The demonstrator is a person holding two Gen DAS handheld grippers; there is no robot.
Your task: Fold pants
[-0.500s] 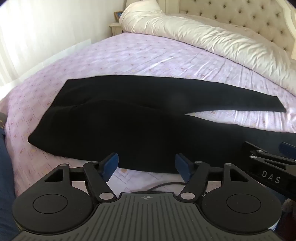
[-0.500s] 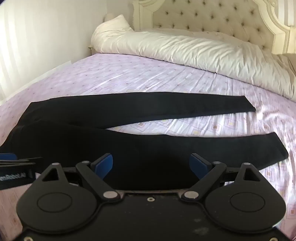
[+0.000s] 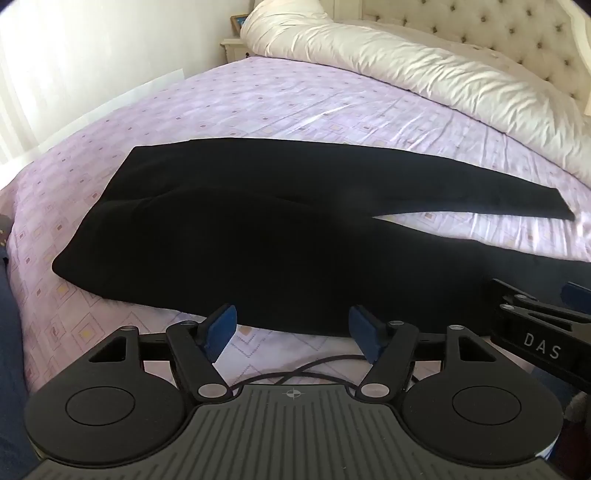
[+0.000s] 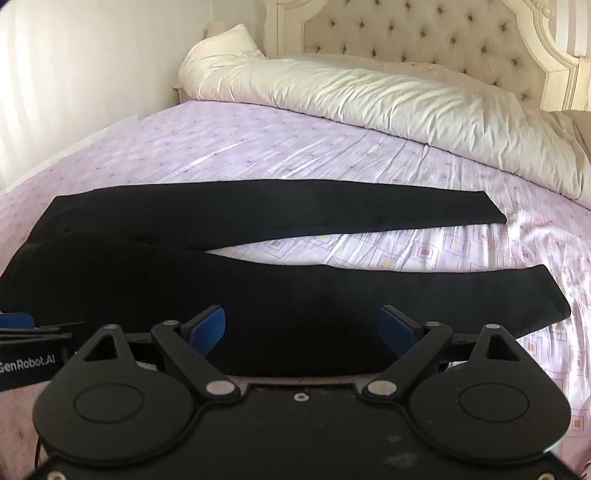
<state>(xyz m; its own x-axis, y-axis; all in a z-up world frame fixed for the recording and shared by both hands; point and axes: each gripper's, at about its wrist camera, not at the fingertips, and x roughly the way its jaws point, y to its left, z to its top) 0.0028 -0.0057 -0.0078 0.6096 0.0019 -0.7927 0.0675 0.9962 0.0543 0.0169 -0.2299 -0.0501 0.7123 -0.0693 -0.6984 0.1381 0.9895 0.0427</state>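
Note:
Black pants (image 3: 258, 240) lie flat across the purple bed sheet (image 3: 295, 110), waist at the left, two legs spread apart toward the right. They also show in the right wrist view (image 4: 295, 295), where the far leg ends at a cuff (image 4: 495, 218) and the near leg at a cuff (image 4: 554, 302). My left gripper (image 3: 293, 326) is open and empty, just in front of the near edge of the pants by the hip. My right gripper (image 4: 303, 328) is open and empty over the near leg's near edge. It also shows at the right edge of the left wrist view (image 3: 535, 325).
A rumpled white duvet (image 4: 369, 96) lies across the head of the bed before a tufted cream headboard (image 4: 424, 33). A bedside table (image 3: 234, 50) stands at the far left corner. A wall runs along the bed's left side. A black cable (image 3: 314, 369) lies beneath my left gripper.

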